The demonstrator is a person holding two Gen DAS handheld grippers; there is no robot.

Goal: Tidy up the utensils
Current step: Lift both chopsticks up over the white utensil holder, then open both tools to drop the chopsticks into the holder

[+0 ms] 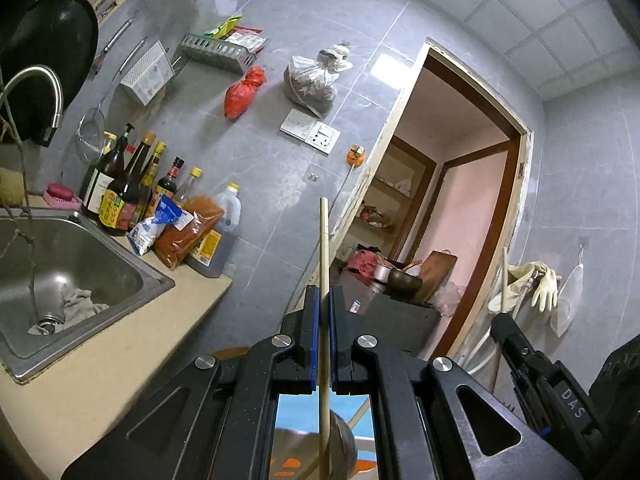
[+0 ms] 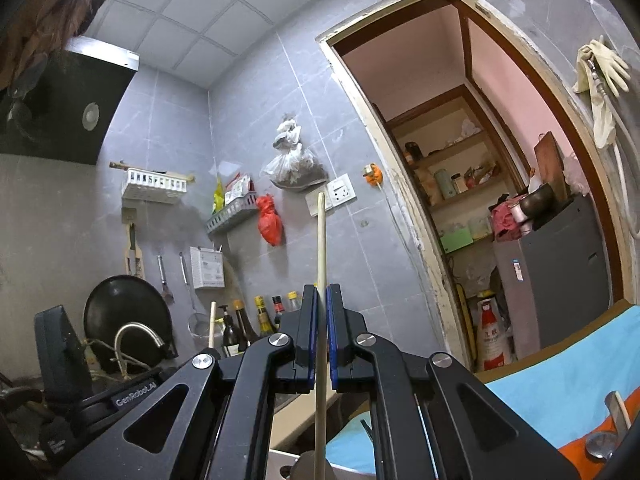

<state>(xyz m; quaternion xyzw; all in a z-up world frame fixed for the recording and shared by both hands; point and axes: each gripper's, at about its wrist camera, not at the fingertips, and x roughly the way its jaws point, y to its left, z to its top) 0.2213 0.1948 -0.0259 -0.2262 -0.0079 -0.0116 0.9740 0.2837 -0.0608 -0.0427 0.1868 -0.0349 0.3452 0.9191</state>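
My left gripper [image 1: 324,300] is shut on a thin wooden chopstick [image 1: 324,248] that stands upright between the blue pads, its tip high above the fingers. My right gripper [image 2: 322,298] is shut on a second wooden chopstick [image 2: 320,240], also upright. Both are held up in the air, pointing at the grey tiled wall. The right gripper [image 1: 532,364] shows at the right edge of the left wrist view, and the left gripper [image 2: 132,396] at the lower left of the right wrist view with its chopstick [image 2: 211,324]. A metal utensil [image 2: 600,440] lies on the orange cloth.
A steel sink [image 1: 132,264] with a tap [image 1: 40,84] sits at the left, sauce bottles [image 1: 128,188] and packets beside it on the beige counter [image 1: 100,364]. A blue-covered table [image 2: 560,384] is low at the right. A doorway [image 2: 460,160] opens to a shelf and grey fridge [image 2: 552,276].
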